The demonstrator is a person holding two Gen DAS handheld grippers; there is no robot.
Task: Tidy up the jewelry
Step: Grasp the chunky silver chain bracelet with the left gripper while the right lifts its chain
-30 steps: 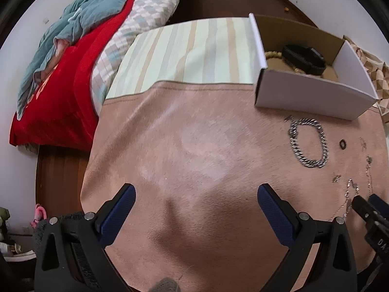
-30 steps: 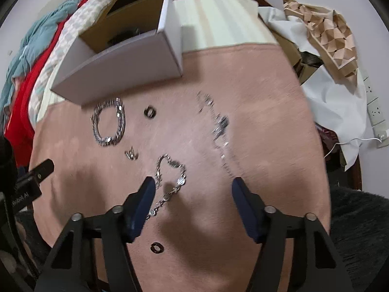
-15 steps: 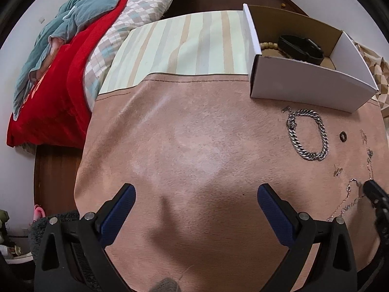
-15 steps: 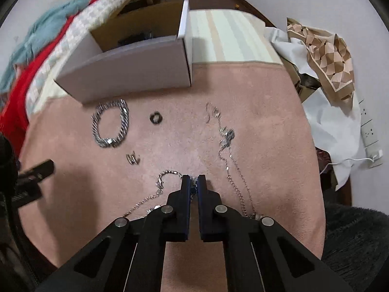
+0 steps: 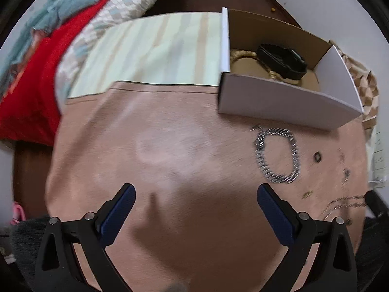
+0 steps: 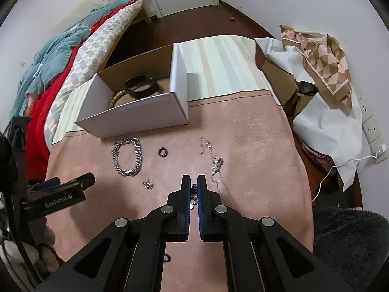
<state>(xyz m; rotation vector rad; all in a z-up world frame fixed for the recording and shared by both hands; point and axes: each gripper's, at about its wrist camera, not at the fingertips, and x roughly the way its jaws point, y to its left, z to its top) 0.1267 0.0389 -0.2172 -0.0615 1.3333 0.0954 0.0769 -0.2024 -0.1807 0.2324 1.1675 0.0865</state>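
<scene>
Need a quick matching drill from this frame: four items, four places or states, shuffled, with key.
Items:
1. black watch
2. chunky silver bracelet
3. thin silver chain
4. left hand-held gripper

Places or states:
A. pinched in the right hand-held gripper
B. open, holding nothing
C. inside the white box
D. flat on the pink cloth, just in front of the box

Pairs: 1-C, 2-D, 3-A, 4-B

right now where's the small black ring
In the right wrist view the small black ring lies on the pink cloth, left of centre, between the chunky silver chain bracelet and the thin tangled chain, just in front of the white box.
</scene>
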